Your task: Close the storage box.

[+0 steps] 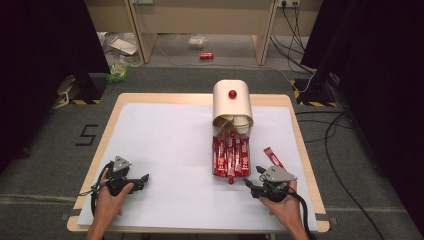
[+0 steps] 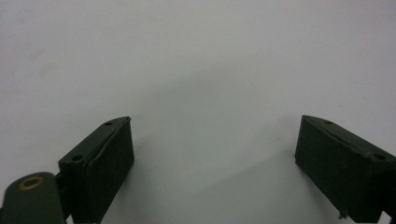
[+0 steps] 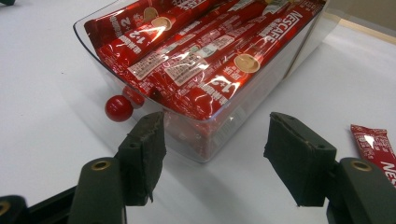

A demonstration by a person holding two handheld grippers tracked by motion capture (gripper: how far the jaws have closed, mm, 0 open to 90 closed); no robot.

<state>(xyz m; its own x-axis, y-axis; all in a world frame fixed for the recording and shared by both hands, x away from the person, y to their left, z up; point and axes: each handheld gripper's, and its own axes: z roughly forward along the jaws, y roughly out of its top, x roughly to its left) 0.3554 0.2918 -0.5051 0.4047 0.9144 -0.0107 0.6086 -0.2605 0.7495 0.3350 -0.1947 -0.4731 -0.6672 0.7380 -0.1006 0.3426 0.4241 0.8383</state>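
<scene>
Overhead, looking forward and down across the whole table [image 1: 165,145]. Low and close on white surface at left; close on clear drawer [image 3: 205,154] at right, shared with overhead.

Left tongs [image 1: 146,177] open; right tongs [image 1: 254,176] open, empty.

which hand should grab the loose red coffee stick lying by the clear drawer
Right. The right gripper sits open just below the loose red coffee stick, beside the clear plastic drawer; the left gripper rests far across the white mat.
</scene>
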